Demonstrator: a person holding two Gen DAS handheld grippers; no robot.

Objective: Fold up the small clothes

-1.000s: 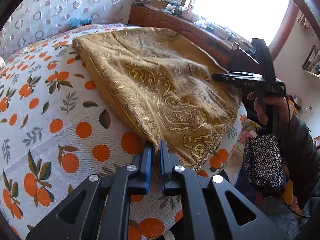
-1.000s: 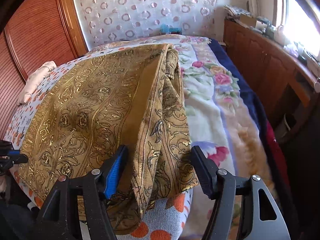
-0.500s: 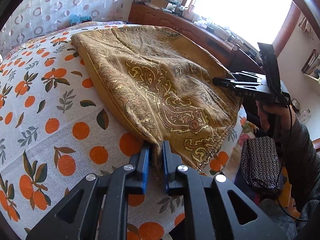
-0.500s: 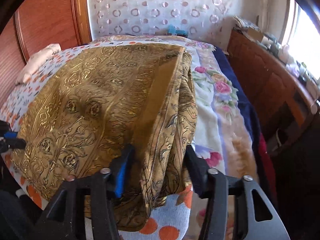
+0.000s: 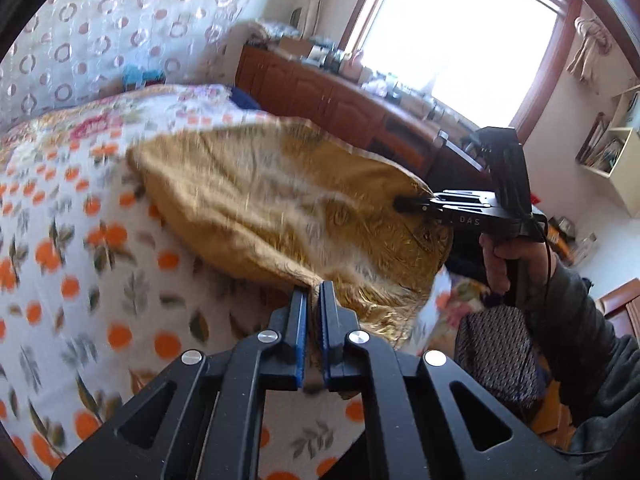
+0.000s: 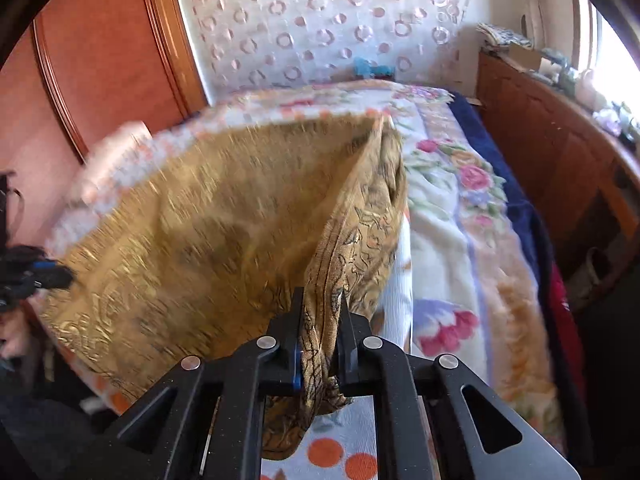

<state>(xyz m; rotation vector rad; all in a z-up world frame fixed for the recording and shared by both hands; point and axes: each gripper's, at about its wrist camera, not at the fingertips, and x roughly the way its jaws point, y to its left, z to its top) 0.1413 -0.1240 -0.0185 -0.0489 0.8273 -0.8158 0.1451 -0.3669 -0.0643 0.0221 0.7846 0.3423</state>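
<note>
One gold cloth (image 5: pixel 280 208), two grippers, one orange-print bedspread (image 5: pixel 80 264), one floral blanket (image 6: pixel 460 216)

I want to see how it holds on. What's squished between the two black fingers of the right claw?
A bunched edge of the gold cloth sits between the right claw's fingers, pinched tight. The right wrist view shows it.

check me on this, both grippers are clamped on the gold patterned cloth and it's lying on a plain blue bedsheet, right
Not quite. Both grippers do clamp the gold patterned cloth: left gripper, right gripper. But the bedsheet under it is white with an orange-fruit print, not plain blue, as the left wrist view shows.
</note>
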